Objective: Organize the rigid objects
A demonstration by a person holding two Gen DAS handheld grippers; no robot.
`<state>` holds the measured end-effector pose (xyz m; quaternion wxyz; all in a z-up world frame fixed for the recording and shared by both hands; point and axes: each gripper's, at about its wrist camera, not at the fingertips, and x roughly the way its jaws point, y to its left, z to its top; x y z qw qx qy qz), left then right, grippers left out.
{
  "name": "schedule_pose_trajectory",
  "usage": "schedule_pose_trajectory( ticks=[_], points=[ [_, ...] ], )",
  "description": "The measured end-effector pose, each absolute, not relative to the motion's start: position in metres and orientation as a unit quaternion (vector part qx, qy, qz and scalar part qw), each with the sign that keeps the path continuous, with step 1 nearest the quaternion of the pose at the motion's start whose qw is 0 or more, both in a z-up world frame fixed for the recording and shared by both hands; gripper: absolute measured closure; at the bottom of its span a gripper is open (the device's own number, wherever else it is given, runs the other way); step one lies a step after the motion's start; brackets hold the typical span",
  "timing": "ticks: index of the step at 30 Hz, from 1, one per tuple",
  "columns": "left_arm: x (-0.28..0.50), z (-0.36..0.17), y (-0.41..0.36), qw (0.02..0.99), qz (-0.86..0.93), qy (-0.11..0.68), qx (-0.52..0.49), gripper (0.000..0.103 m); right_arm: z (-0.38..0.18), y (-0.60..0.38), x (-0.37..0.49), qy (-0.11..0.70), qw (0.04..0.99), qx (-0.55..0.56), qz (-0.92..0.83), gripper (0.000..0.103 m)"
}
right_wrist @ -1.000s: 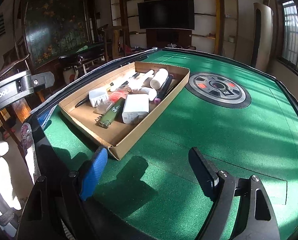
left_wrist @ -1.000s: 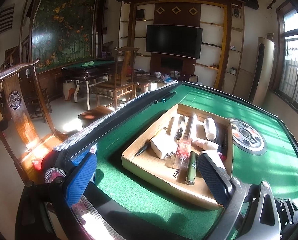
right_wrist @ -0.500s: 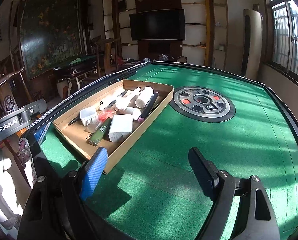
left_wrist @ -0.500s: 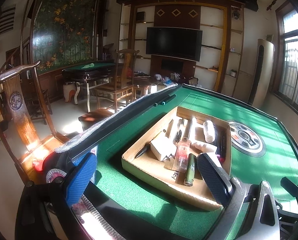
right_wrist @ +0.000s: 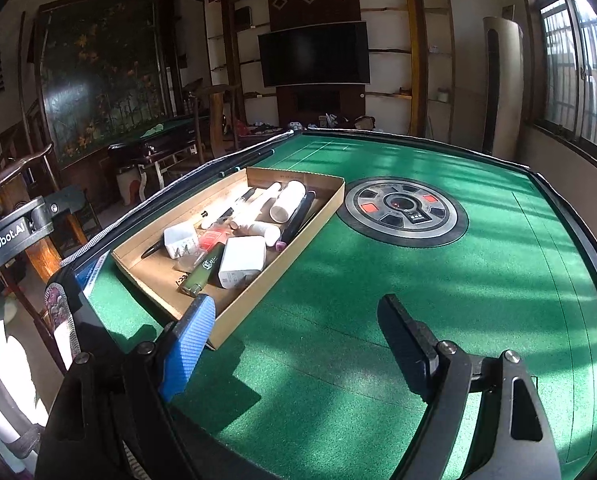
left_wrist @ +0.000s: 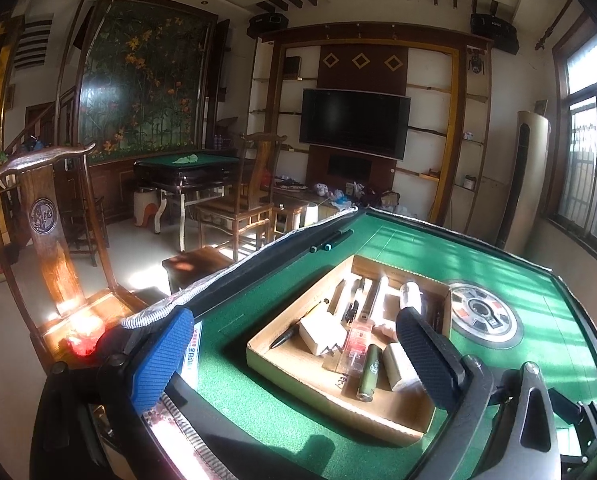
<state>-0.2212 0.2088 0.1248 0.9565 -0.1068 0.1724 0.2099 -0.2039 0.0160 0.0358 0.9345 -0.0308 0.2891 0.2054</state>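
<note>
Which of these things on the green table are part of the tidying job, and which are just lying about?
Part of the job: cardboard tray; white charger; green lighter; white tube; black pen.

Lying about: round centre panel; two dark markers on the table edge; television; wooden chair.

The left view looks from the near left corner of the table point(left_wrist: 258, 420), close to the box point(left_wrist: 298, 380), toward the TV point(left_wrist: 354, 124). The right view sits further right, above open felt, facing likewise. Both share box point(right_wrist: 258, 284), table point(right_wrist: 378, 320) and TV point(right_wrist: 314, 54).
</note>
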Motion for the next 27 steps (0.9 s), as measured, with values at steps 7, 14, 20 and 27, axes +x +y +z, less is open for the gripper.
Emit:
schedule_pose_trajectory(
  ticks=[7,14,20,27],
  points=[
    [-0.208,0.148,0.213,0.963,0.127,0.195,-0.140,0.001,0.037,0.016,-0.204,0.286,0.935,-0.030,0.206,0.020],
    [-0.187,0.132,0.221,0.939,0.142,0.257,-0.179,0.001,0.041,0.023,-0.204,0.279,0.937,-0.058,0.204,0.020],
    [-0.179,0.109,0.222,0.927,0.187,0.289,-0.149,0.001,0.054,0.049,-0.192,0.266,0.938,-0.124,0.186,0.015],
    [-0.174,0.091,0.236,0.917,0.200,0.311,-0.152,0.001,0.054,0.081,-0.174,0.281,0.927,-0.164,0.184,0.015]
  ],
)
